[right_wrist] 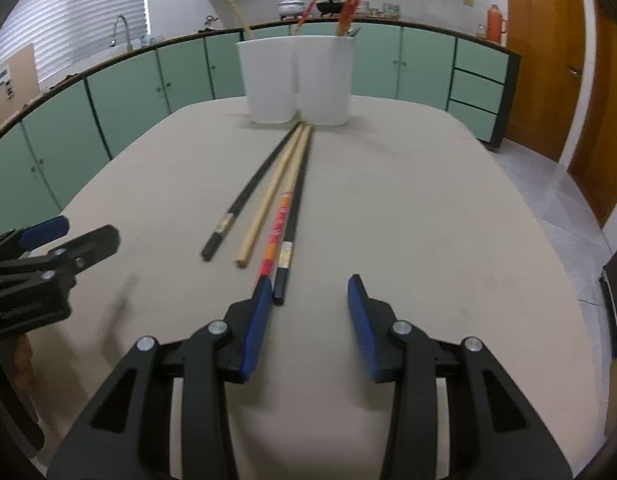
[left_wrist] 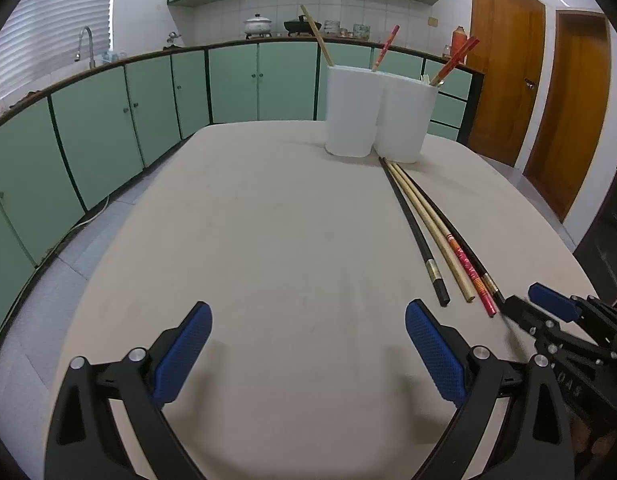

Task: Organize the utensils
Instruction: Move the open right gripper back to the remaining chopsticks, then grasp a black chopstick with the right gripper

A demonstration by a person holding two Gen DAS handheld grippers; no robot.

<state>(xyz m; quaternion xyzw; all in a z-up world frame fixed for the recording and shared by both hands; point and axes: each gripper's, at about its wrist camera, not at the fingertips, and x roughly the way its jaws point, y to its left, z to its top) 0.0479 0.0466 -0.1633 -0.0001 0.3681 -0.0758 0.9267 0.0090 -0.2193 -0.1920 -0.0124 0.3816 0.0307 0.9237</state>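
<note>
Several chopsticks lie side by side on the beige table [right_wrist: 408, 220]: a black one [right_wrist: 248, 194], a plain wooden one [right_wrist: 270, 196], a red patterned one [right_wrist: 277, 230] and another black one [right_wrist: 294, 220]. They also show in the left wrist view [left_wrist: 432, 232]. Two white holders [right_wrist: 296, 80] with chopsticks in them stand at the far end, also in the left wrist view [left_wrist: 378, 114]. My right gripper [right_wrist: 308, 308] is open, its fingertips just behind the near ends of the red and black chopsticks. My left gripper [left_wrist: 308, 344] is open and empty over bare table, left of the chopsticks.
Green kitchen cabinets [left_wrist: 108, 128] run along the left and back, with a sink tap [left_wrist: 86, 46]. Wooden doors [left_wrist: 540, 92] stand at the right. Pots sit on the back counter [left_wrist: 276, 28]. The table's edge drops to a tiled floor on both sides.
</note>
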